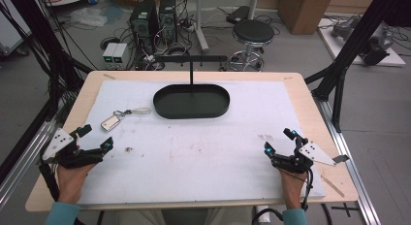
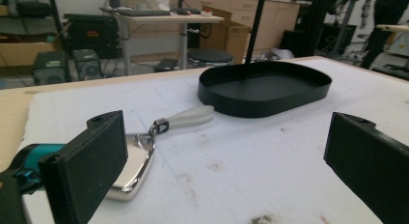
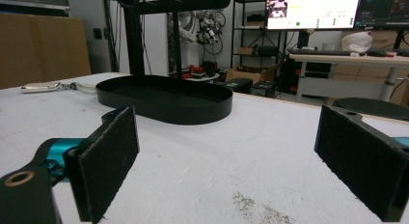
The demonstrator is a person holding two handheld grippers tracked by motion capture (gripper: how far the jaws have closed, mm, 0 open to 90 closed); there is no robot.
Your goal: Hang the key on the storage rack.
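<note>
Grippers, left (image 1: 95, 138) and right (image 1: 278, 140), sat wide open and empty; you were best placed to straddle the keyring (image 1: 111, 121) squarely by the tray (image 1: 191, 101)

A robotics or electronics laboratory. Computer towers (image 1: 154, 19) and tangled cables (image 1: 58, 45) lie on the grey floor beyond the bench (image 1: 310, 106), beside a black stool (image 1: 252, 33) and cardboard boxes (image 1: 303, 9). Lit monitors (image 3: 313, 9) and a keyboard (image 3: 320, 51) occupy a desk behind; black framing struts (image 1: 358, 40) flank the bench.
</note>
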